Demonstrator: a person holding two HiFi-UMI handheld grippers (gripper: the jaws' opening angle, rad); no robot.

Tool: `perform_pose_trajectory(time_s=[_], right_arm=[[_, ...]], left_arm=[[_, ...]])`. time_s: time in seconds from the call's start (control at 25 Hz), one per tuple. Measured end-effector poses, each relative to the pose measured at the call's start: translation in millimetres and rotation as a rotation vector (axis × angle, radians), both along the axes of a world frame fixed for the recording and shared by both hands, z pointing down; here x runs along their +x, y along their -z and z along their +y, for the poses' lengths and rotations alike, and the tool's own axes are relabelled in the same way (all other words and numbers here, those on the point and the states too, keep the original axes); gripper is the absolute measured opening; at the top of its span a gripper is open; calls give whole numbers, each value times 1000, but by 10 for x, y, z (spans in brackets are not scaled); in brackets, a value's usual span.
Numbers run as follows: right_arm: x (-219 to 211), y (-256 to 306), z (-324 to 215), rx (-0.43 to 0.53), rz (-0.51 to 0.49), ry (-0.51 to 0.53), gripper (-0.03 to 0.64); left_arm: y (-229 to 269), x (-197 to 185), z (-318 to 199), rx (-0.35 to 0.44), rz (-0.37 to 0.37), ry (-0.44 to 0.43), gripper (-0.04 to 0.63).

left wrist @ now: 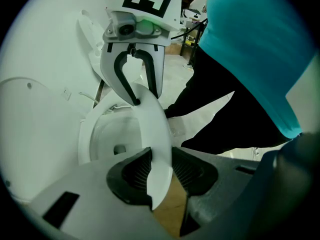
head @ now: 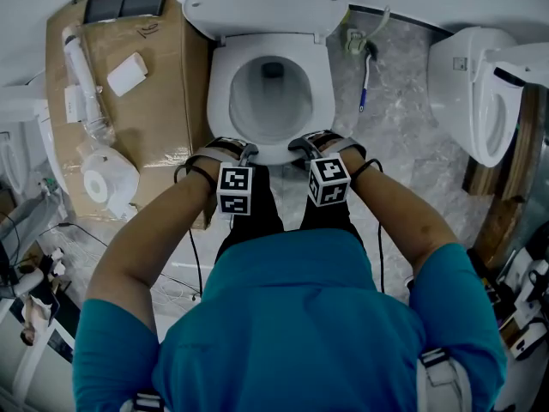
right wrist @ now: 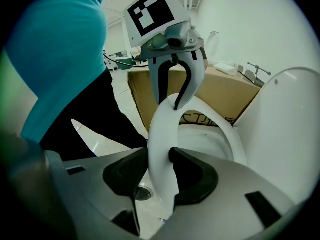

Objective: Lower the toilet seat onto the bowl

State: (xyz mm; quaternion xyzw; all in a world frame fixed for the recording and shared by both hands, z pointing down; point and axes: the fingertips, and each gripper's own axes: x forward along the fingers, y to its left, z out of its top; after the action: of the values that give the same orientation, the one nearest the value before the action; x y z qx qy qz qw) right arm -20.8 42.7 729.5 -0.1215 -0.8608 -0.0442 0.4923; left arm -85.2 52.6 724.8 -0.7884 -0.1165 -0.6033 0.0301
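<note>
The white toilet seat (head: 218, 93) lies low over the bowl (head: 271, 101), with the lid (head: 266, 3) standing up behind it. I cannot tell whether the seat touches the bowl's rim. My left gripper (head: 244, 151) and right gripper (head: 304, 144) sit side by side at the seat's front edge. In the left gripper view the seat (left wrist: 155, 129) fills the gap of the left gripper (left wrist: 160, 171), pads against both faces. The right gripper (left wrist: 145, 96) straddles the same rim further along. In the right gripper view the seat (right wrist: 160, 134) is clamped in the right gripper (right wrist: 160, 174), and the left gripper (right wrist: 172, 101) grips it beyond.
A cardboard box (head: 163, 101) stands close to the toilet's left, carrying a paper roll (head: 107, 183), a white block (head: 127, 74) and a long tube (head: 86, 84). A blue-handled brush (head: 364, 80) and a second toilet (head: 480, 93) are at the right. The person's legs stand right at the bowl's front.
</note>
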Motion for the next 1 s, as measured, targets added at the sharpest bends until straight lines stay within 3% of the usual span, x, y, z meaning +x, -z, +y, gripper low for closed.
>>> perform_pose_trajectory(time_s=[1.0], right_arm=[[16,-695,287,-2,38,39,178]], left_arm=[[-698,-1,316,51,-40,-68,127]])
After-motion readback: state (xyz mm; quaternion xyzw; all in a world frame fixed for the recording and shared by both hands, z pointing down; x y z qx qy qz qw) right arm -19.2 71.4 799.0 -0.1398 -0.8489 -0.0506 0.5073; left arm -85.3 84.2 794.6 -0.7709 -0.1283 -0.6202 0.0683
